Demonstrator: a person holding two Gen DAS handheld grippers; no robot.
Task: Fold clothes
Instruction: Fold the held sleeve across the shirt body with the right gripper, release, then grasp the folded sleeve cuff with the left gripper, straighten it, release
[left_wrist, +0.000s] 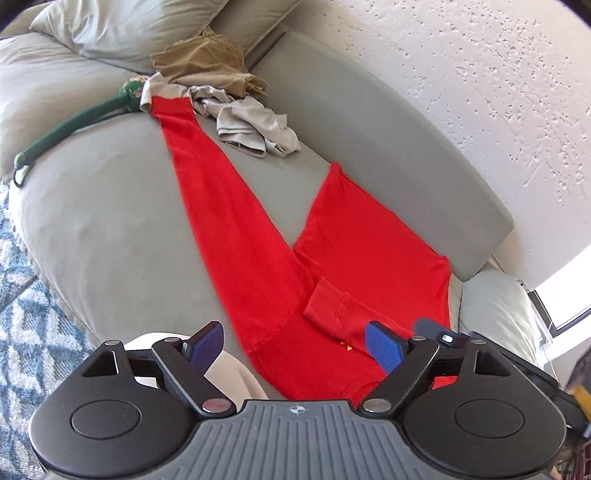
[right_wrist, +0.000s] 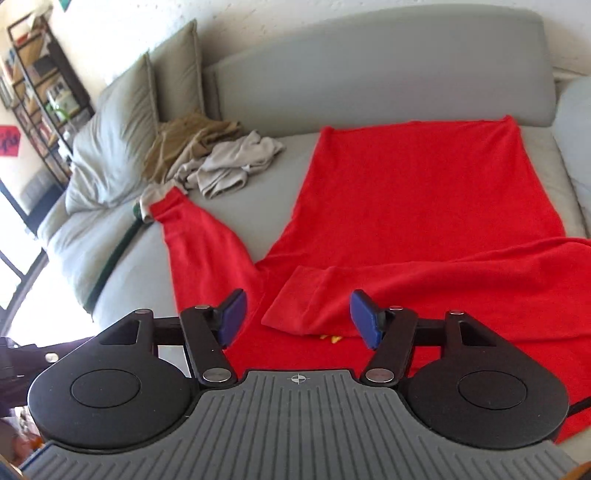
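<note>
We are holding both grippers over a red long-sleeve shirt (right_wrist: 413, 184) that is lying spread flat on the grey sofa seat (right_wrist: 258, 184), its hem toward the backrest (right_wrist: 369, 74). The left gripper (left_wrist: 295, 345) is sitting released, blue pads (left_wrist: 384, 347) wide apart, nothing between them, hovering above the shirt's shoulder area. The right gripper (right_wrist: 297, 317) is also released, jaws spread, nothing grasped, hanging over the folded-in sleeve cuff (right_wrist: 295, 306). One sleeve (right_wrist: 443, 273) is lying folded across the shirt's chest, cuff ending near the middle. The other sleeve (left_wrist: 207, 177) is stretching straight out away from the body along the seat, its cuff end touching a crumpled light grey garment (left_wrist: 255, 125). Just behind that a tan garment (left_wrist: 207, 62) is bunched against the pale cushions (left_wrist: 122, 29). A dark green strap-like item (left_wrist: 74, 125) is lying along the seat edge near the outstretched cuff. A blue patterned rug (left_wrist: 26, 295) is showing beside the sofa, and a shelving unit (right_wrist: 40, 70) is standing against the far wall in the right wrist view.
</note>
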